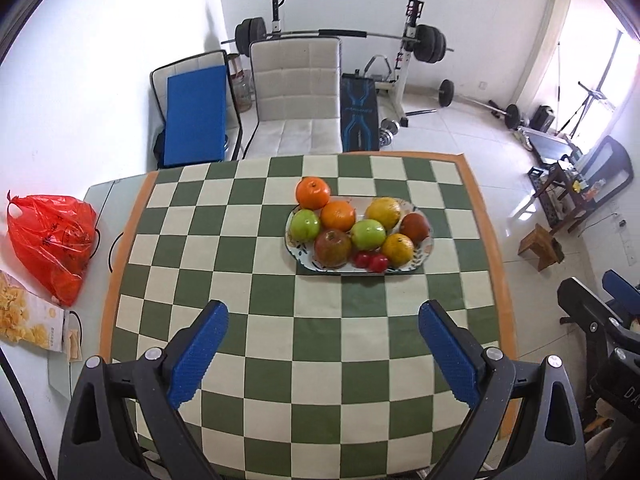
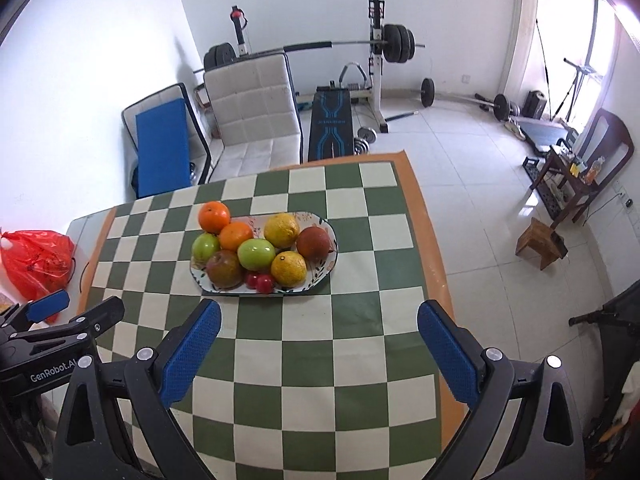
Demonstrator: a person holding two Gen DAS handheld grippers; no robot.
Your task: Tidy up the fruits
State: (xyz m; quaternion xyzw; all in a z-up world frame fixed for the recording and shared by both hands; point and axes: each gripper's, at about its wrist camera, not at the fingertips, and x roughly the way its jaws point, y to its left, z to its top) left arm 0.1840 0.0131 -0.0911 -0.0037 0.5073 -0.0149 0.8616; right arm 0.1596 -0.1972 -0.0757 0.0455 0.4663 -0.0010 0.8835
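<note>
The left hand-held gripper [image 1: 323, 316] hangs above the near part of the tabletop [image 1: 272, 340] with its blue-padded fingers spread wide and nothing between them. The right hand-held gripper [image 2: 319, 316] is spread just as wide and also holds nothing; from its camera, the left one shows at the lower left edge.

Beyond both, on the green and cream checked cloth [image 2: 320, 360], lies an oval plate [image 1: 427, 254] piled with fruit: two green apples [image 1: 368, 234], a dull red apple [image 1: 333, 247], an orange [image 1: 338, 216], two yellow-orange citrus fruits [image 1: 397, 248], a dark red fruit [image 1: 415, 226] and small red fruits [image 1: 372, 261] at the near rim. One more orange [image 1: 313, 192] sits at the plate's far left end; whether it rests on the rim or on the cloth I cannot tell.

A red plastic bag [image 1: 52, 240] lies well to the left.
</note>
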